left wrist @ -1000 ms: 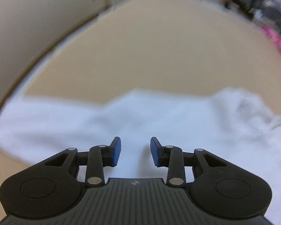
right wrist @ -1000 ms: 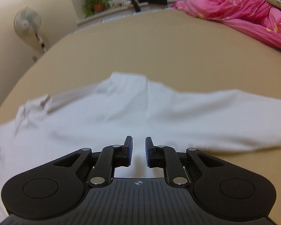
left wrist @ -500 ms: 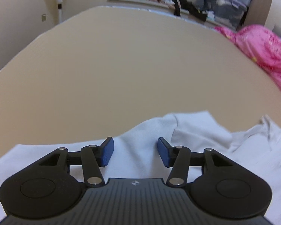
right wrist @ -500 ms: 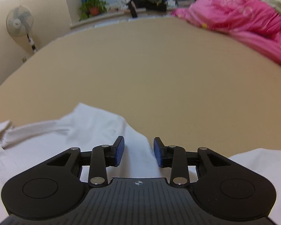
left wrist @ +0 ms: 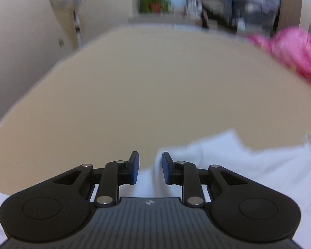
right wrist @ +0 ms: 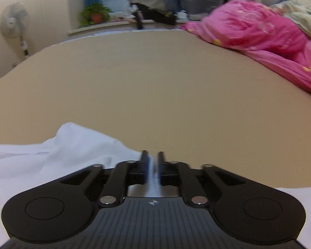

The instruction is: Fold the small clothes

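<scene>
Both grippers tilted down, pointing fwd. Left gripper (left wrist: pixel 149 167): jaws closing, clear gap betw the blue pads (left wrist: pixel 135 169), white fabric (left wrist: pixel 228 161) bunched in the gap. Right gripper (right wrist: pixel 152 167): jaws closing, nearly together, a thin strip of that fabric betw them.

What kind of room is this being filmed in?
Most likely a bedroom at home. A pink quilt is heaped beside the tan surface, a standing fan is by the wall, and a potted plant sits on the window ledge.
</scene>
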`<action>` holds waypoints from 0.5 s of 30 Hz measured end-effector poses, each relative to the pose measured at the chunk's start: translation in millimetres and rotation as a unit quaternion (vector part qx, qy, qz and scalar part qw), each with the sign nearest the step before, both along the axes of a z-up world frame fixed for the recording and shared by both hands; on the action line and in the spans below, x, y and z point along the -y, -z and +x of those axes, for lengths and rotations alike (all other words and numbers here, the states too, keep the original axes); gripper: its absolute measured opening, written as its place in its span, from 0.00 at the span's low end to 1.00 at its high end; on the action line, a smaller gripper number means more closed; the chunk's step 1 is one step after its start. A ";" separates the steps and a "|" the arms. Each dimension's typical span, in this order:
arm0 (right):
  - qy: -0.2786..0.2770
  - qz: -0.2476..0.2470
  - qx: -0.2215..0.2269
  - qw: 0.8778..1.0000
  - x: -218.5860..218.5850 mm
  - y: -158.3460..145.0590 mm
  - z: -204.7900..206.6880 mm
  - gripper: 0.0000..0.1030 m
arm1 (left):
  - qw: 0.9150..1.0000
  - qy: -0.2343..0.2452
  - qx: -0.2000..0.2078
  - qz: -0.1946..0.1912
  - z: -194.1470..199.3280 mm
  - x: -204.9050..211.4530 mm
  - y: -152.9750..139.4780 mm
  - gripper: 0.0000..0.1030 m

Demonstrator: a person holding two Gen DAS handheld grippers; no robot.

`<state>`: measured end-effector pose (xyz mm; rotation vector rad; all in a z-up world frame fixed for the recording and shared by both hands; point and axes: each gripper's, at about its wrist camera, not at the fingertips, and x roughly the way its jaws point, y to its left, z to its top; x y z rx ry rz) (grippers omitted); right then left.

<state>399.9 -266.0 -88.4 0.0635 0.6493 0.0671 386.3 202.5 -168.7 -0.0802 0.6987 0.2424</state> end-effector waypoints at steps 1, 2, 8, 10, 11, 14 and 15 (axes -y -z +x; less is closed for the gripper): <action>0.007 0.003 0.014 1.000 2.3 -9.1 -4.7 0.19 | 1.000 0.009 0.015 -0.008 -5.2 3.7 -7.9 0.25; 0.009 0.011 0.034 0.999 7.1 -20.2 -9.9 0.20 | 0.999 0.026 0.021 -0.023 -10.8 7.3 -13.0 0.25; -0.074 0.086 -0.037 0.993 14.2 -18.1 -35.2 0.24 | 0.991 0.073 -0.105 -0.042 -22.6 30.4 49.0 0.29; -0.022 0.034 -0.102 0.994 19.8 4.5 -43.1 0.24 | 0.992 0.074 -0.099 -0.013 -38.2 43.4 33.3 0.30; -0.001 0.059 -0.093 0.994 30.4 -2.5 -55.5 0.24 | 0.992 0.076 -0.096 -0.009 -47.2 47.1 22.0 0.30; 0.042 0.086 -0.069 0.993 52.1 -39.9 -94.7 0.26 | 0.993 0.092 -0.069 -0.004 -84.2 66.4 -17.6 0.34; 0.043 0.089 -0.055 0.994 61.0 -50.5 -104.2 0.28 | 0.993 0.095 -0.071 0.001 -90.9 73.7 -27.7 0.34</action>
